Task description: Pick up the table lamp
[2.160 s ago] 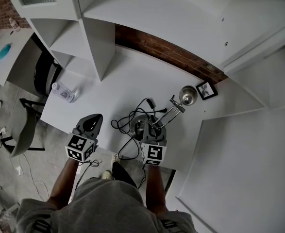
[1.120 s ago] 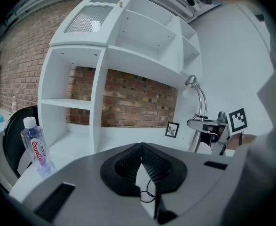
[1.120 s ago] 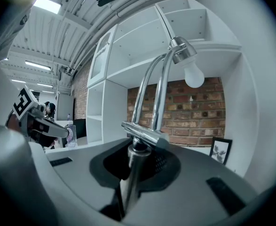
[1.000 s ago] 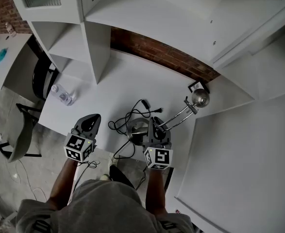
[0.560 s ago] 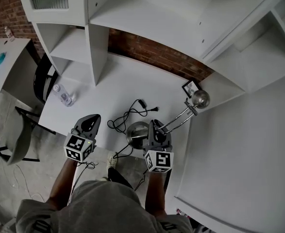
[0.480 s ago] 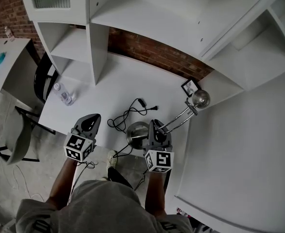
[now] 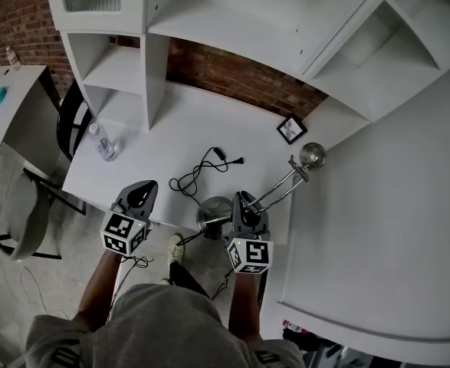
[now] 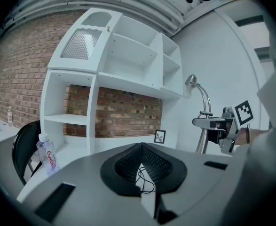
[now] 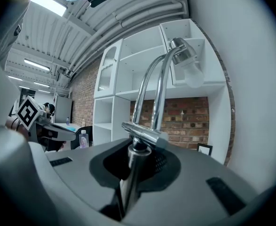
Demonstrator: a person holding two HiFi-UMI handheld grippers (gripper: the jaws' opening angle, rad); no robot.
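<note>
The right claw (image 7: 243, 202) is clamping the table lamp (image 7: 310, 156) by its chrome stem, round base just left of it (slick metal, that). It could be slipping or swinging, with the power cord (image 7: 202, 176) ahead snagging. The left claw (image 7: 142, 193) is idling, closed and empty.

The person wears a grey short-sleeved shirt (image 7: 163, 324) with dark print near the sleeves, while the left gripper (image 7: 146, 187) and right gripper (image 7: 244, 199) are grey moulded shells with black ridged pads (image 8: 128, 166), each bearing a black-and-white marker cube (image 7: 125, 233).
</note>
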